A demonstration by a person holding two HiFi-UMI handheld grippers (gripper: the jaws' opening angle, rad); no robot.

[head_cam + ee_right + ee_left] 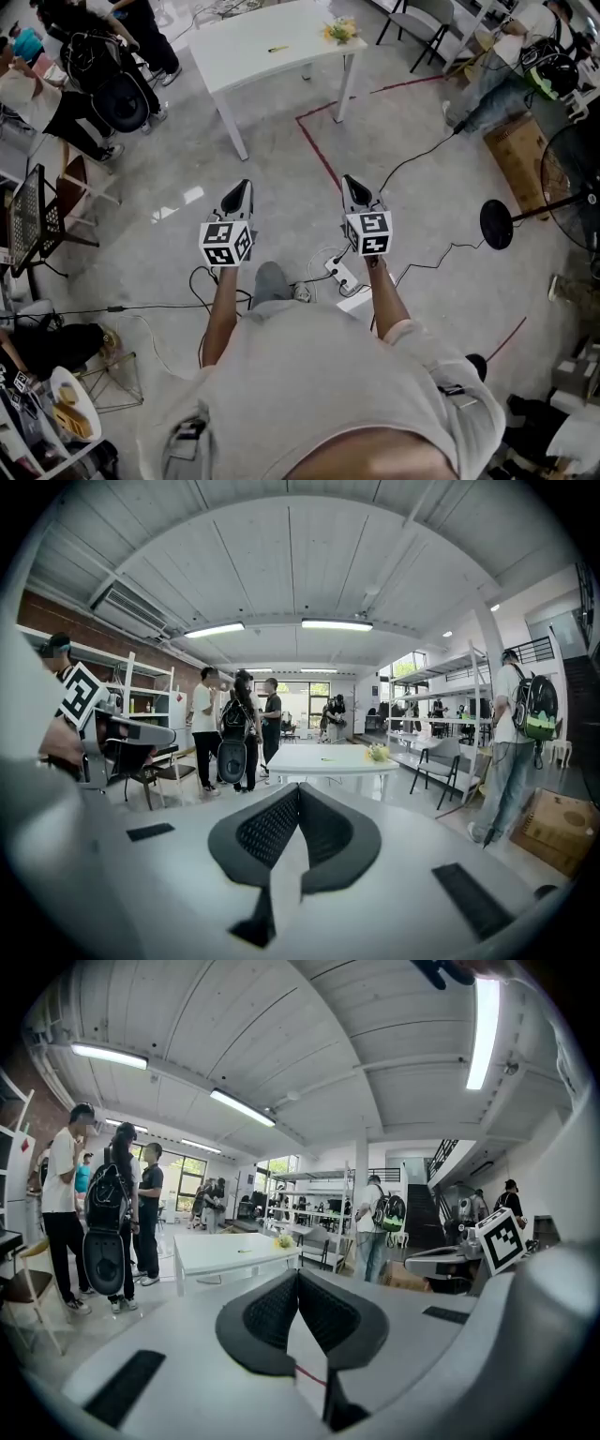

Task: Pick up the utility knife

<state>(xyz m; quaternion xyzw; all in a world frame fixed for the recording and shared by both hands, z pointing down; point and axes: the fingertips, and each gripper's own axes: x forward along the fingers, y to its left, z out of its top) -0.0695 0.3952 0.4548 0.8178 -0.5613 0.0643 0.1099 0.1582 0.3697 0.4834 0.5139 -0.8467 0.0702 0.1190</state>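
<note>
- My left hand-held gripper [244,185] has its jaws together with nothing between them, as its own view shows.
- My right hand-held gripper [349,180] is the same: jaws meeting at the tips and empty. Both sit at mid-frame in the head view, pointing up the picture.
- The utility knife [278,48] I take to be the thin yellow sliver lying flat on the white tabletop [244,66], upper middle of the head view and well apart from both grippers. It is too small to make out a blade.
- I expect it to be light and stiff, with a smooth casing that could slide on the tabletop. It lies low, so I judge the jaws must come right down to the surface.
- I would take hold across the middle of the handle, away from whichever end carries the blade.
- Near the tabletop's right end sits a yellow-green bunch [341,31]; I cannot tell whether it stands in a pot.
- A cardboard box [518,155] rests on the floor at the right edge; its contents do not show.
</note>
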